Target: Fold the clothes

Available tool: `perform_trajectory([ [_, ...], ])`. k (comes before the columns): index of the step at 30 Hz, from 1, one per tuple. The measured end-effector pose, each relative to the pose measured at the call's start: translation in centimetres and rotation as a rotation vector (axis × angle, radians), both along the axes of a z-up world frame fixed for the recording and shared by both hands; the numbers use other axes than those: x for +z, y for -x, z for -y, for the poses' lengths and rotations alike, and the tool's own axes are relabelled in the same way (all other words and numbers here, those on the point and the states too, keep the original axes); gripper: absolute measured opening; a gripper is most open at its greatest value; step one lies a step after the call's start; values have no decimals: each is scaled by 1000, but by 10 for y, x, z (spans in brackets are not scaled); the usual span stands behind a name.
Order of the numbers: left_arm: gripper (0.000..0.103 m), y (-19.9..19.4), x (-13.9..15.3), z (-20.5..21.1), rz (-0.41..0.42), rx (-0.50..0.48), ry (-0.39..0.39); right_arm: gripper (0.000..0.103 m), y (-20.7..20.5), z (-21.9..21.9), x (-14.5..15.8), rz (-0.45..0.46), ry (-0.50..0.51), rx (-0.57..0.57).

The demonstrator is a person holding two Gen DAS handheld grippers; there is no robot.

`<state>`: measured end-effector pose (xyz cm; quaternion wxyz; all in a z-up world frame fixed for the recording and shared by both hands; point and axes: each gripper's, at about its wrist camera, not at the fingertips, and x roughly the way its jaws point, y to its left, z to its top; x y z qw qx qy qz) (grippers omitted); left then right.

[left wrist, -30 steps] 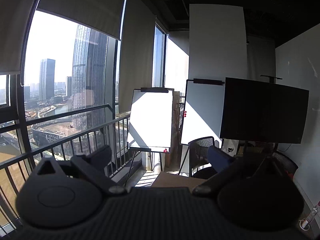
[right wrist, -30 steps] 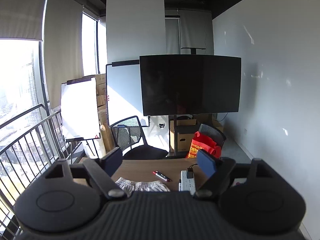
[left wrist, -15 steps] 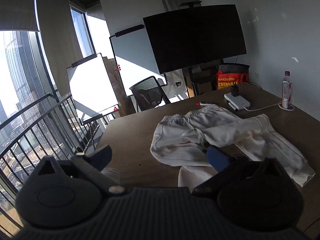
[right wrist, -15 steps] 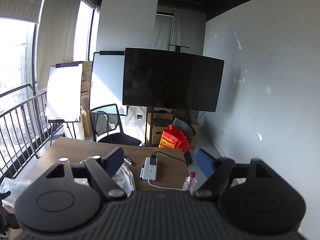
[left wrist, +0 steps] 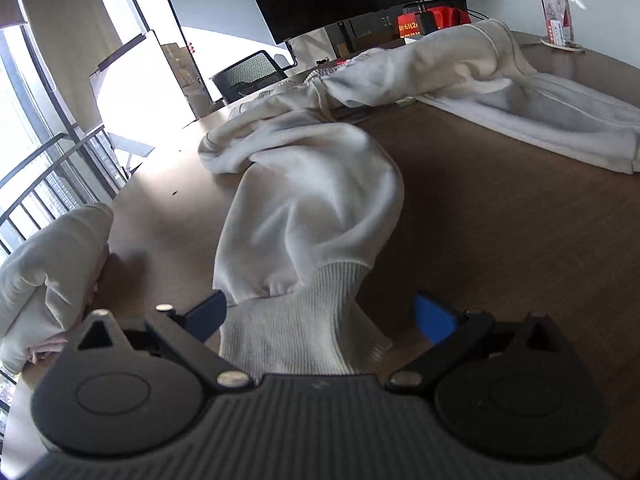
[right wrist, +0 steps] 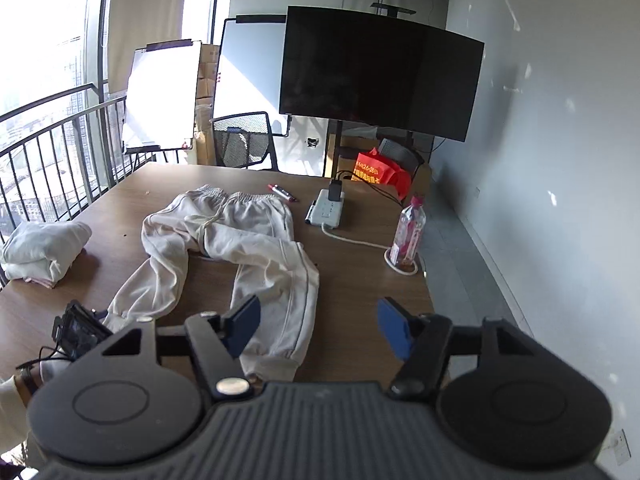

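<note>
One garment folded, one not yet begun.
Folded pile (right wrist: 42,250) sits at the table's (right wrist: 352,280) left edge; trousers (right wrist: 240,240) sprawl mid-table. Left claw (left wrist: 320,316) closes around a cuff (left wrist: 304,320), unpinched; right claw (right wrist: 318,326) closes, empty.

Trousers (right wrist: 240,240) lie spread on the surface (right wrist: 360,280), waistband at far side, legs toward near edge. Folded clothes (right wrist: 40,252) sit at left edge. Markers (right wrist: 283,193) lie behind the waistband; power strip (right wrist: 326,210) to its right; bottle (right wrist: 409,232) further right, near right edge. Chair (right wrist: 244,146) and screen (right wrist: 376,80) stand behind the surface.
</note>
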<state>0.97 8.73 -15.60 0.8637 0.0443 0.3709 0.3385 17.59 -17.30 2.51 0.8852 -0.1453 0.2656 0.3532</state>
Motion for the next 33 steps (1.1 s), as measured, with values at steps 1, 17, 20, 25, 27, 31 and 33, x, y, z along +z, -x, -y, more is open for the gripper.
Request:
perform_trajectory([
  [1, 38, 1, 2, -6, 1, 7, 29, 69, 32, 21, -1, -7, -9, 12],
  [17, 9, 192, 188, -43, 364, 43, 521, 69, 197, 243, 207, 390, -364, -167],
  [20, 57, 199, 183, -46, 228, 113, 406, 74, 206, 286, 252, 441, -453, -196],
  [25, 71, 191, 184, -51, 153, 120, 197, 82, 161, 264, 238, 326, -333, -140],
  [27, 79, 178, 185, -58, 193, 88, 201, 83, 139, 228, 193, 258, -264, -100],
  [31, 79, 127, 173, -69, 233, 38, 206, 82, 110, 140, 65, 87, -120, 31],
  [33, 79, 98, 164, -71, 238, 20, 173, 79, 108, 103, -10, 31, -55, 81],
])
